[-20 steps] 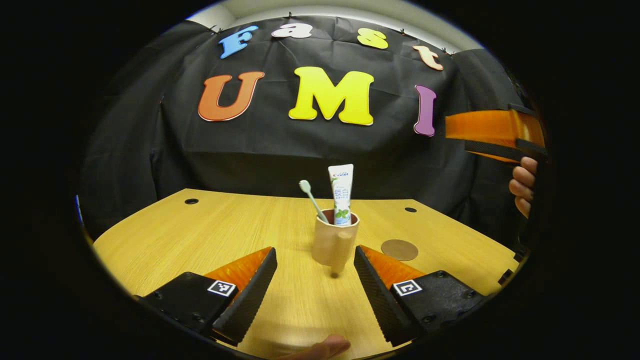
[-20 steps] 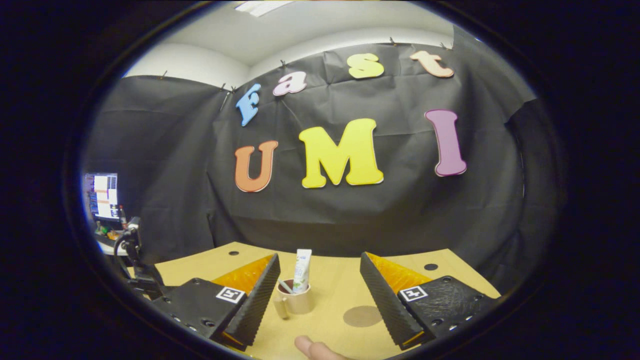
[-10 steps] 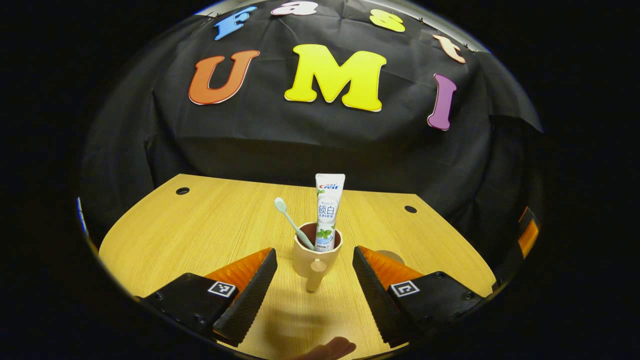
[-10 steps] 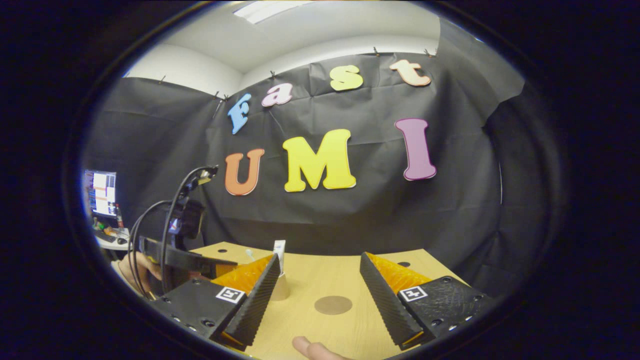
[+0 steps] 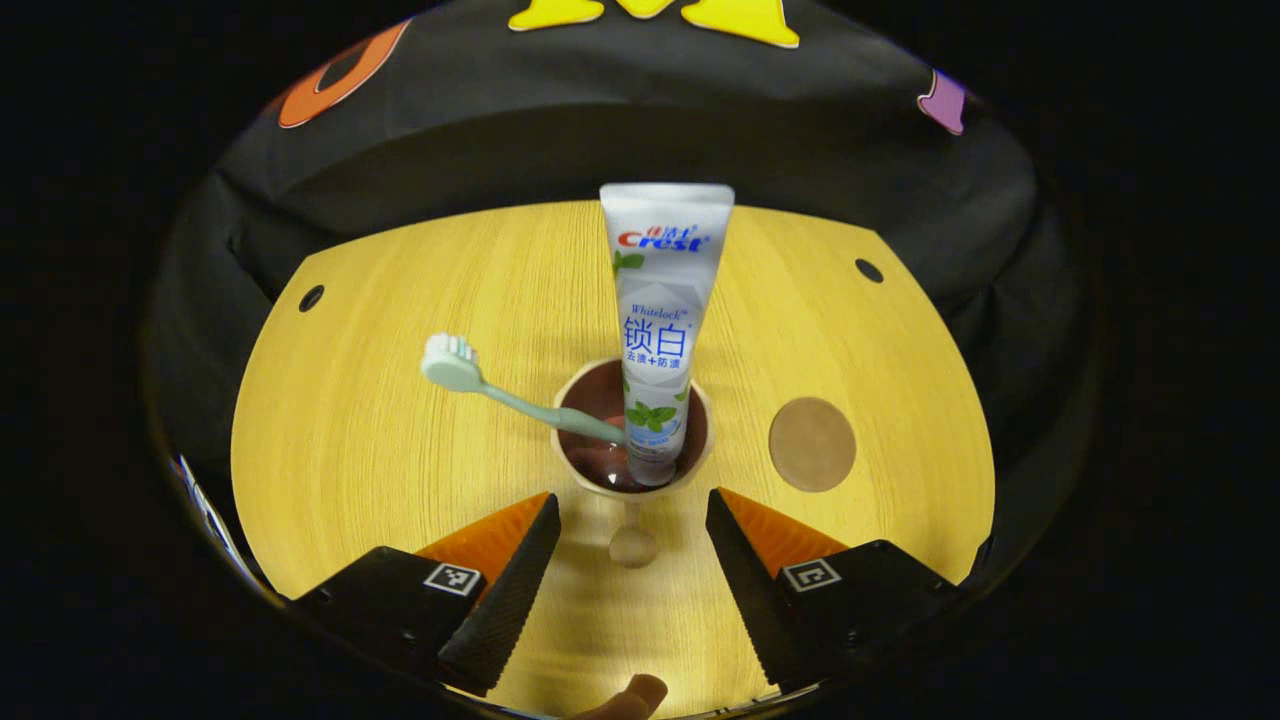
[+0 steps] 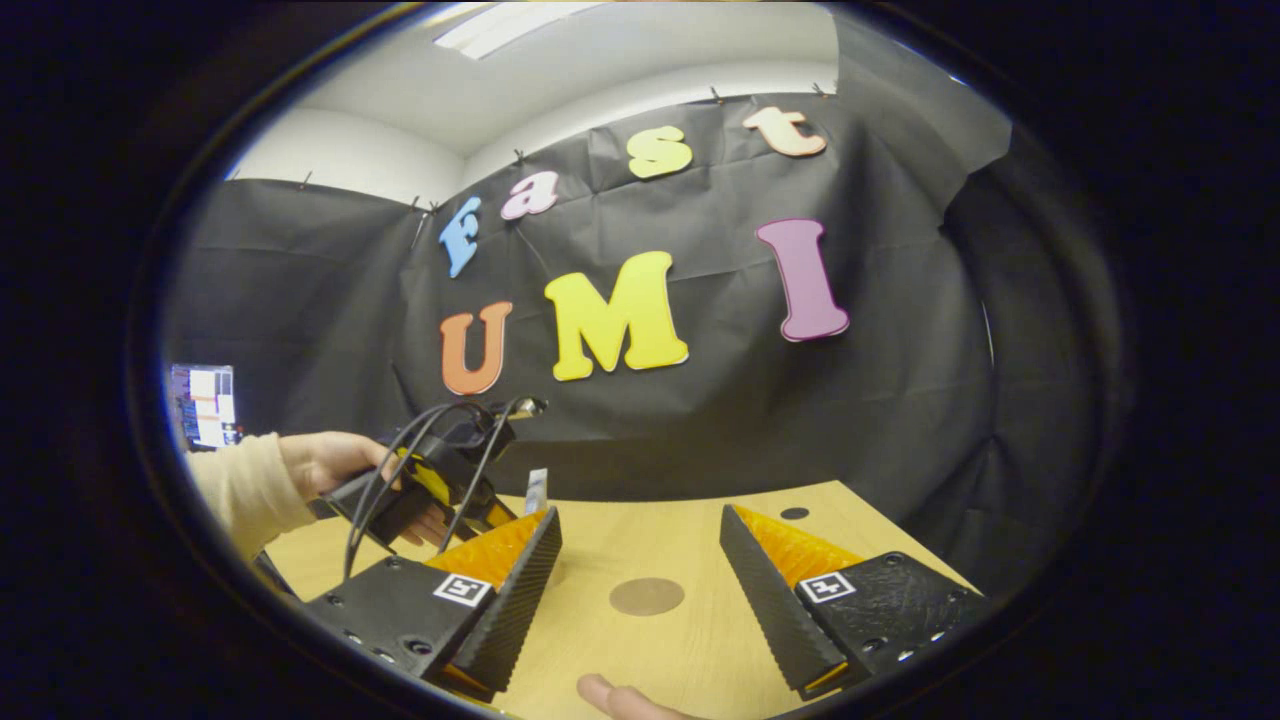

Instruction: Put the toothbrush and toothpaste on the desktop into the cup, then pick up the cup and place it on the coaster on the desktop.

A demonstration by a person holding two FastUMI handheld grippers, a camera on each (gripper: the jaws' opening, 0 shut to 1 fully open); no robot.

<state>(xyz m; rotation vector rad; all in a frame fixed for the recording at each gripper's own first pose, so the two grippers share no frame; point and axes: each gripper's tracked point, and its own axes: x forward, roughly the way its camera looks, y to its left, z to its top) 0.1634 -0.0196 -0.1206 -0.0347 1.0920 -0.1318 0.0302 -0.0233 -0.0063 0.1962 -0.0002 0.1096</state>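
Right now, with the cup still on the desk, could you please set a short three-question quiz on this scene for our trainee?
1. True or false: the white toothpaste tube and the mint-green toothbrush both stand in the beige handled cup.
2. Multiple choice: in the left gripper view, the round brown coaster is (A) under the cup, (B) bare on the wooden desktop, apart from the cup, (C) between the left gripper's fingers.
3. Fill in: the left gripper is ____, with the cup's handle between its fingers but untouched.

Key: 1 true. 2 B. 3 open.
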